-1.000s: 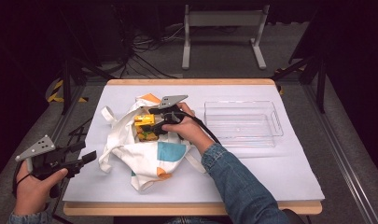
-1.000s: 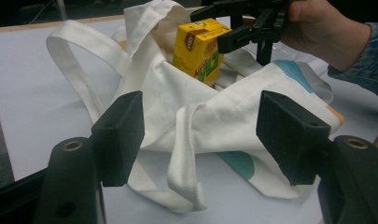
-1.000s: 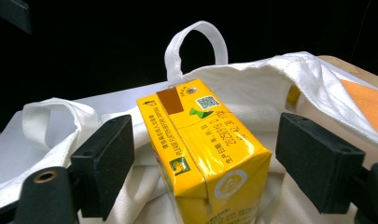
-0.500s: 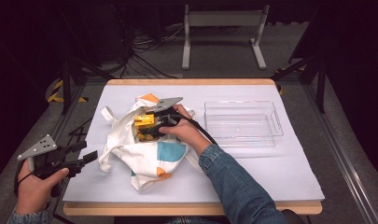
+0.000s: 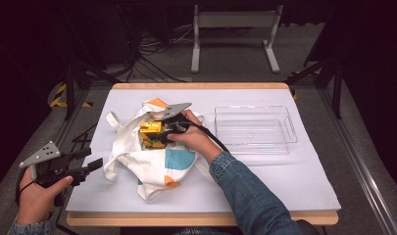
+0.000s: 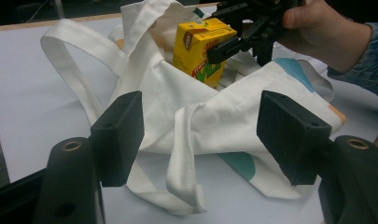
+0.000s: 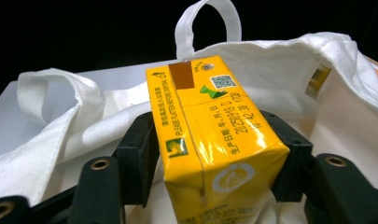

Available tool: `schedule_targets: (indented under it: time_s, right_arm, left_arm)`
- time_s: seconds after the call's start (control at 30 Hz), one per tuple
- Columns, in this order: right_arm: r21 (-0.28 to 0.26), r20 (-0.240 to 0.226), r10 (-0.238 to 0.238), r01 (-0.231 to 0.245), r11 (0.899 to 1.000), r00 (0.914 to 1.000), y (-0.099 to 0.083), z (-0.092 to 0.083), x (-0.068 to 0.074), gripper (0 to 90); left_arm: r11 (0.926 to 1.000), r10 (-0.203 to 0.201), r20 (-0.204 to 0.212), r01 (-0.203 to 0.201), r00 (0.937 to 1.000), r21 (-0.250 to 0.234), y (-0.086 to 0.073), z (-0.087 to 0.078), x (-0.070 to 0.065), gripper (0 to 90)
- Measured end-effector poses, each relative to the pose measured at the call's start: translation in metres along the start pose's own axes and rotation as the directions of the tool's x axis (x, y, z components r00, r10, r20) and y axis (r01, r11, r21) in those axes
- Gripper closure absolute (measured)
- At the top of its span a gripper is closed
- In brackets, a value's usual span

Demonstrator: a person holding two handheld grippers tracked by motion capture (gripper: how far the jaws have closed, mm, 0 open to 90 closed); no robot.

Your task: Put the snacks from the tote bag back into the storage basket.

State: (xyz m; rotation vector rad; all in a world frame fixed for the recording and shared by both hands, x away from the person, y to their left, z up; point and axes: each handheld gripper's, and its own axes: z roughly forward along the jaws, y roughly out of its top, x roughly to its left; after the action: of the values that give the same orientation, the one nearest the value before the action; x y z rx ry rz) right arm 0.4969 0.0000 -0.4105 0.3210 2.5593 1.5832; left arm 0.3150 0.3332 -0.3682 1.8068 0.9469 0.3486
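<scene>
Tabletop (image 5: 264,191): white-covered surface with a wooden edge, occupying the centre of the high view.
Cloth bag (image 5: 152,156): white tote with teal and orange patches, lying crumpled left of centre in the high view; its mouth is open and its handles are splayed on the tabletop. In the left gripper view (image 6: 224,116) it spans the middle of the frame, one handle looping at upper left and another drooping at lower centre.
Juice carton (image 5: 151,128): yellow drink box at the bag's mouth, just left of centre in the high view. In the left gripper view (image 6: 200,44) it stands in the opening at upper centre; in the right gripper view (image 7: 210,140) it sits at centre frame, printed faces toward the camera.
Right tool (image 5: 162,132): held in the right hand (image 5: 193,139) over the bag; its jaws are pinching the juice carton from both sides, as the right gripper view (image 7: 214,163) confirms.
Left tool (image 5: 95,159): held in the left hand (image 5: 37,196) at lower left of the high view, at the tabletop's left edge, apart from the bag; jaws spread wide with nothing between them (image 6: 200,126).
Clear tray (image 5: 290,129): transparent rectangular bin, right of centre in the high view, beside the bag.
</scene>
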Motion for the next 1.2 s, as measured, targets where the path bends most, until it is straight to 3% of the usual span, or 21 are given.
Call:
schedule_targets:
  time_s: [0.13,0.43,0.8,1.2]
  right_arm:
    - [0.016,-0.016,-0.027,0.028,0.999,0.9995,0.001,-0.002,0.0,50.5]
    - [0.041,0.0,-0.075,0.075,0.996,0.9972,0.005,-0.003,0.005,51.4]
    - [0.005,0.016,-0.079,0.079,0.997,0.9967,0.018,-0.011,0.008,51.9]
    - [-0.022,-0.005,-0.071,0.071,0.997,0.9975,0.037,-0.038,0.01,51.7]
  left_arm:
    - [1.0,0.001,0.004,-0.001,1.0,0.001,0.001,0.002,0.0,33.0]
    - [1.0,0.0,0.012,0.0,0.9999,0.002,0.001,0.005,0.001,32.9]
    - [1.0,0.002,0.015,-0.002,0.9999,0.0,0.002,0.006,0.002,32.9]
    - [1.0,0.007,0.026,-0.007,0.9996,-0.002,0.006,0.011,0.002,33.1]
